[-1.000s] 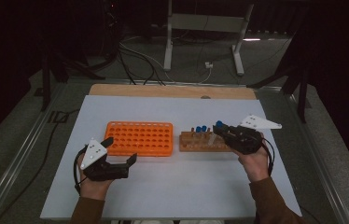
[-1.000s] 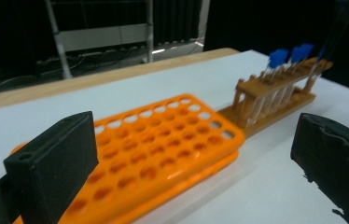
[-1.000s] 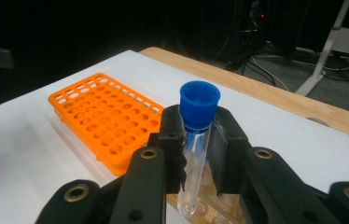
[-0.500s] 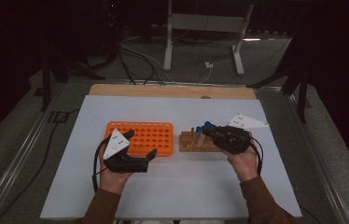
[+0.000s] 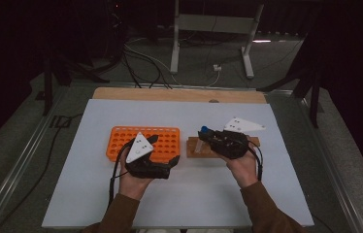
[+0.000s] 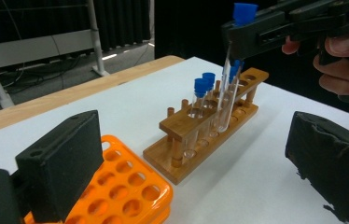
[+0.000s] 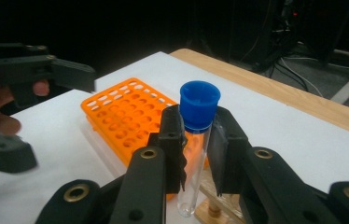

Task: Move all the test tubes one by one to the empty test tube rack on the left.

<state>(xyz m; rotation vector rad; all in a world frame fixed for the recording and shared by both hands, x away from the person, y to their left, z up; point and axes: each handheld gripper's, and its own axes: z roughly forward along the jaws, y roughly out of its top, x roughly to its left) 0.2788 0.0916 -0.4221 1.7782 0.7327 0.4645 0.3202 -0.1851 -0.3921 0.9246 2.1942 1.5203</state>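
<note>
My right gripper (image 7: 196, 128) is shut on a clear test tube (image 7: 192, 168) with a blue cap (image 7: 199, 108), gripping it just below the cap. In the left gripper view that tube (image 6: 225, 88) leans, its lower end down at the wooden rack (image 6: 182, 122), where more blue-capped tubes (image 6: 201, 87) stand. In the high view the right gripper (image 5: 207, 137) hovers over the wooden rack (image 5: 196, 149). My left gripper (image 5: 164, 151) is open and holds nothing, over the near right corner of the orange rack (image 5: 121, 138). Its pads (image 6: 60, 163) frame the wooden rack.
The white mat (image 5: 97, 194) covers the table, with a bare wooden strip (image 5: 170, 94) at the far edge. Beyond it are cables (image 5: 140, 63) and a metal stand (image 5: 208, 29) on the dark floor. The orange rack's holes (image 7: 126, 116) hold no tubes.
The left hand has moved right and slightly forward, up to the orange rack's near corner. The right hand has shifted left along the wooden rack, still shut on the tube.
</note>
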